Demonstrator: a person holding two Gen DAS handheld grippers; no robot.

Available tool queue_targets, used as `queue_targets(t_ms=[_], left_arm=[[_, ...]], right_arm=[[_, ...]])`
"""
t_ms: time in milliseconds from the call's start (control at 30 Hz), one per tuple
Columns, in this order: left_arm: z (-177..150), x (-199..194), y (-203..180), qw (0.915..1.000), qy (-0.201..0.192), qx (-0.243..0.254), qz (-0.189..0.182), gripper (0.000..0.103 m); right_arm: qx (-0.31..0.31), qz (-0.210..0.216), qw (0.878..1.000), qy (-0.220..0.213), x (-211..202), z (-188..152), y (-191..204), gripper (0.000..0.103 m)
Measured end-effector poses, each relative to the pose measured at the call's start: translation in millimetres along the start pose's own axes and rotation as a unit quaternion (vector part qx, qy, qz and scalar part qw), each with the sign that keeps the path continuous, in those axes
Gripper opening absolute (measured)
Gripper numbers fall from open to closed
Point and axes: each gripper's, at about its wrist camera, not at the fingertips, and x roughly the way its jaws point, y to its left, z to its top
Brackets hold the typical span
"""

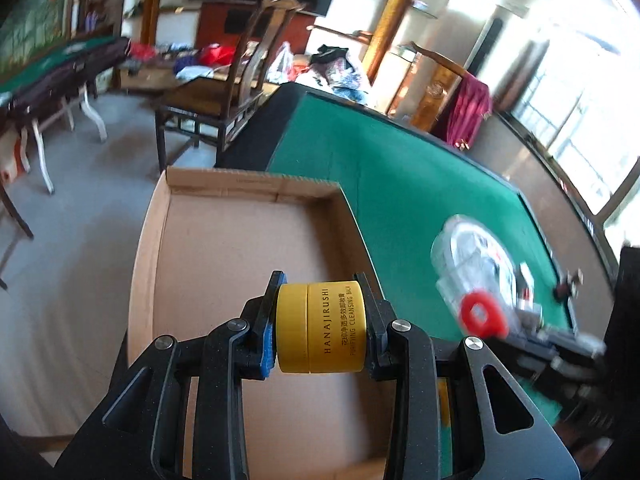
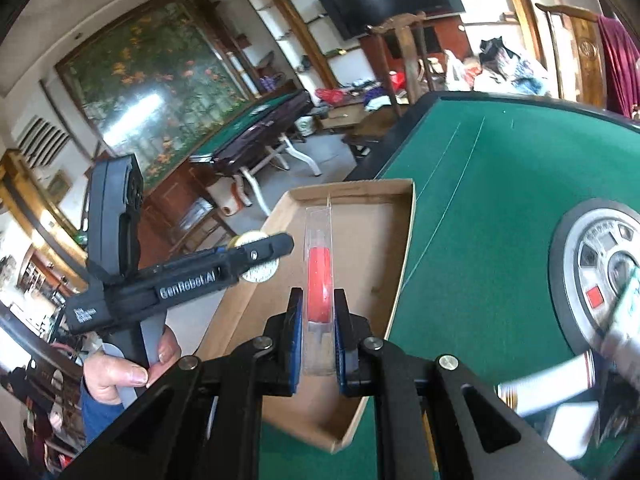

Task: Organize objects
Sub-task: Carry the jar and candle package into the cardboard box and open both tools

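Observation:
My left gripper (image 1: 321, 330) is shut on a yellow cleansing-balm jar (image 1: 321, 327), held on its side above the shallow cardboard tray (image 1: 256, 192). My right gripper (image 2: 317, 332) is shut on a clear flat package with a red ring inside (image 2: 319, 280), edge-on over the same tray (image 2: 404, 240). In the right wrist view the left gripper (image 2: 256, 254) reaches in from the left, a hand (image 2: 120, 372) on its handle, the jar (image 2: 258, 256) showing at its tip. In the left wrist view the right gripper (image 1: 508, 330) comes in blurred with the red-ringed package (image 1: 480, 314).
The tray lies at the corner of a green felt table (image 1: 420, 200). A round grey centre panel (image 2: 600, 272) is set in the felt, with a blurred white tube (image 2: 548, 388) near it. Wooden chairs (image 1: 224, 92), another green table (image 2: 256, 120) and open floor lie beyond.

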Motion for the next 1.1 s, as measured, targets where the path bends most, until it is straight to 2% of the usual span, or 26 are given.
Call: queue_targets(t_ms=[67,133,200,300,500,667,800,1100], left_arm=[[19.2,15.8,5.9,0.9998,0.009,-0.017,0.007,0.032],[32.4,38.1,16.1,0.9981,0.023,-0.056,-0.008,0.032],[37.2,59.2,27.3,0.995,0.036,-0.091,-0.019,0.032],[33.7,87.9,36.8,0.9909,0.052,-0.124,-0.015,0.032],[30.4,98.7,31.9,0.9931,0.051,-0.103,-0.024,0.032],[26.7,102.1,44.7,0.989,0.055,-0.136,-0.016,0.032],[25.7,107.7,44.6,0.9893,0.056,-0.134,-0.005,0.032],[26.5,109.8,47.6,0.9894,0.045,-0.138,-0.013,0.032]], right_arm=[[0.007,-0.022,1.0,0.002,17.1,16.3,-3.6,0.011],[0.016,-0.041,0.999,0.007,35.8,29.0,-9.3,0.011],[0.035,-0.05,0.998,0.011,54.9,37.2,-20.5,0.011],[0.055,-0.061,0.996,0.02,82.7,42.6,-34.1,0.011],[0.051,-0.069,0.996,0.026,116.1,50.2,-35.9,0.011],[0.044,-0.083,0.995,0.03,136.4,57.1,-38.8,0.012],[0.048,-0.089,0.994,0.034,144.7,56.0,-43.1,0.011],[0.056,-0.094,0.993,0.045,150.5,53.5,-51.6,0.014]])
